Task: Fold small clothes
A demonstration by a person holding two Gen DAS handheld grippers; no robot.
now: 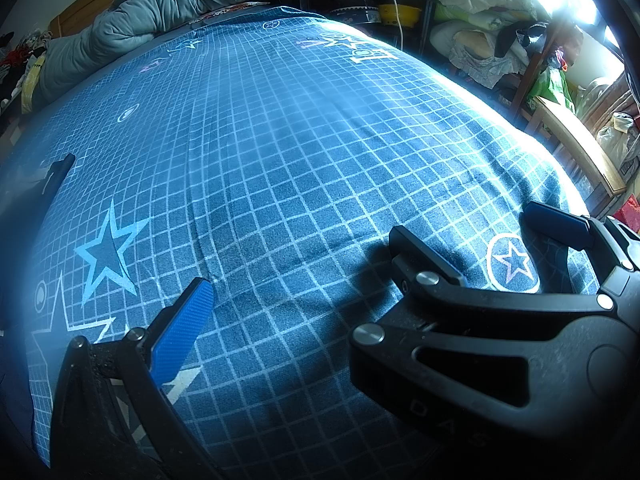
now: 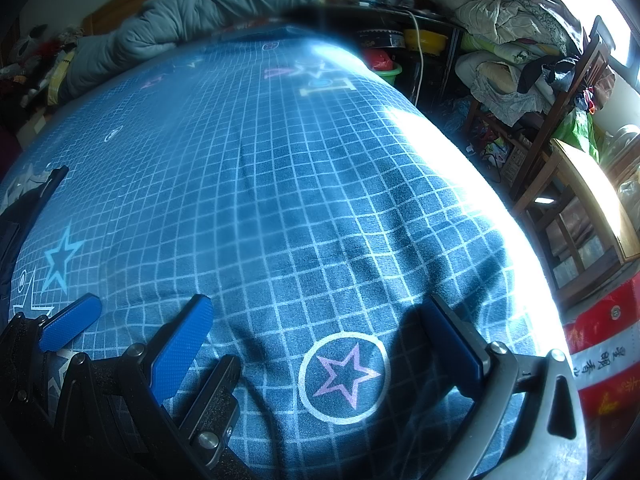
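Note:
A dark navy garment (image 1: 36,188) lies bunched at the bed's left edge, far from both grippers, and shows again as a dark heap (image 2: 24,208) in the right wrist view. My left gripper (image 1: 320,312) is open low over the blue grid bedsheet (image 1: 280,152). Only its left blue pad (image 1: 180,336) shows, because the right gripper covers the other finger. My right gripper (image 2: 316,308) (image 1: 466,224) stands open just above the sheet, straddling a circled star print (image 2: 344,376), with nothing between its fingers. One left-gripper pad (image 2: 72,324) appears beside it.
A rolled grey quilt (image 1: 160,12) (image 2: 180,20) lies across the head of the bed. Past the bed's right edge stand a wooden chair and table (image 2: 592,184), piled bedding (image 2: 508,20) and a red bag (image 2: 600,344). The sheet (image 2: 280,168) is lightly wrinkled.

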